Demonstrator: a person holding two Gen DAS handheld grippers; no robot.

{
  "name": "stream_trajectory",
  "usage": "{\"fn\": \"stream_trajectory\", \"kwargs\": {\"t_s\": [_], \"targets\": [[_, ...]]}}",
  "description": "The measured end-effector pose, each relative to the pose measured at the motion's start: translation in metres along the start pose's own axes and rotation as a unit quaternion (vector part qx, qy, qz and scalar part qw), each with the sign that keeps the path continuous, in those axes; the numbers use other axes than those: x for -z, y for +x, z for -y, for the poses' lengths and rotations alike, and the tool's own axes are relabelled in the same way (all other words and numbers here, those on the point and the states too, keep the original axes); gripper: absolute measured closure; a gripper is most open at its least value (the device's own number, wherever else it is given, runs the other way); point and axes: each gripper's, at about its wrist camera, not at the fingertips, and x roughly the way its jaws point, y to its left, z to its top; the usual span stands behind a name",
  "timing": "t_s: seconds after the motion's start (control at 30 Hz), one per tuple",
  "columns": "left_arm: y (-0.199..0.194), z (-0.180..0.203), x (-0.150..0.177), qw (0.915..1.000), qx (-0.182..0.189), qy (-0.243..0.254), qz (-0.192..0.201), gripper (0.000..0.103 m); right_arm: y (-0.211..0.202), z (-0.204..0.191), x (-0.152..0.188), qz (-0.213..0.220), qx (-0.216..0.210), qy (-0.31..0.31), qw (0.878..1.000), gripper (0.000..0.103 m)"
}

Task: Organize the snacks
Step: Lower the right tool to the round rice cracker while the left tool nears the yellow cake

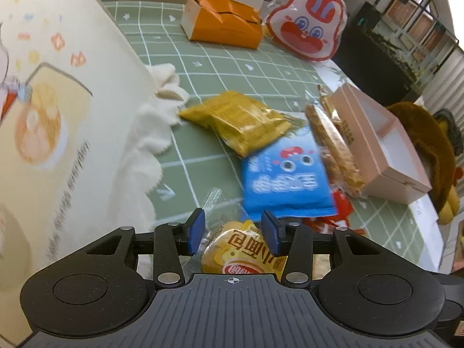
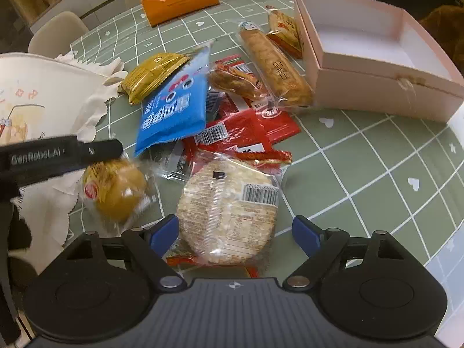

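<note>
Blue pads of the left hand-held gripper [image 1: 233,232] part-way apart over a small wrapped yellow bun [image 1: 243,249] on the green checked counter [image 1: 203,69], not clearly pinching it. Wide apart on the right hand-held gripper [image 2: 235,233], either side of a round rice cracker pack [image 2: 227,211] lying flat, no pad touching it. Behind these, a loose heap: blue packet [image 2: 174,110], gold packet [image 2: 150,75], red wrappers [image 2: 249,130], long biscuit pack [image 2: 275,66] just beside the open pink box [image 2: 374,90]
</note>
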Motion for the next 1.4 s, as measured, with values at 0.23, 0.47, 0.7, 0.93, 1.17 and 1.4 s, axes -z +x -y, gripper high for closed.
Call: {"fn": "stream_trajectory", "kwargs": {"t_s": [0.23, 0.47, 0.7, 0.93, 1.17, 1.4], "targets": [[-0.009, 0.001, -0.001, 0.9996, 0.019, -0.022, 0.001, 0.055, -0.01, -0.015, 0.003, 0.007, -0.003, -0.044, 0.999, 0.017], [-0.033, -0.014, 0.0, 0.9992, -0.001, -0.041, -0.003, 0.055, 0.0, -0.011, 0.001, 0.003, 0.007, -0.032, 0.999, 0.017], [-0.021, -0.008, 0.016, 0.9968, 0.007, -0.062, -0.05, 0.055, 0.001, 0.0, -0.006, 0.018, 0.046, -0.031, 0.998, 0.016], [-0.003, 0.007, 0.025, 0.9917, 0.063, -0.086, -0.071, 0.054, -0.01, 0.025, -0.001, 0.034, 0.065, -0.007, 0.997, 0.016], [0.003, 0.033, 0.021, 0.9844, 0.134, -0.076, -0.085, 0.053, -0.018, 0.058, 0.009, 0.047, 0.098, 0.019, 0.994, 0.016], [0.024, 0.069, -0.01, 0.9844, 0.159, -0.049, -0.057, 0.053, -0.025, 0.082, 0.011, 0.062, 0.129, 0.034, 0.989, 0.016]]}}
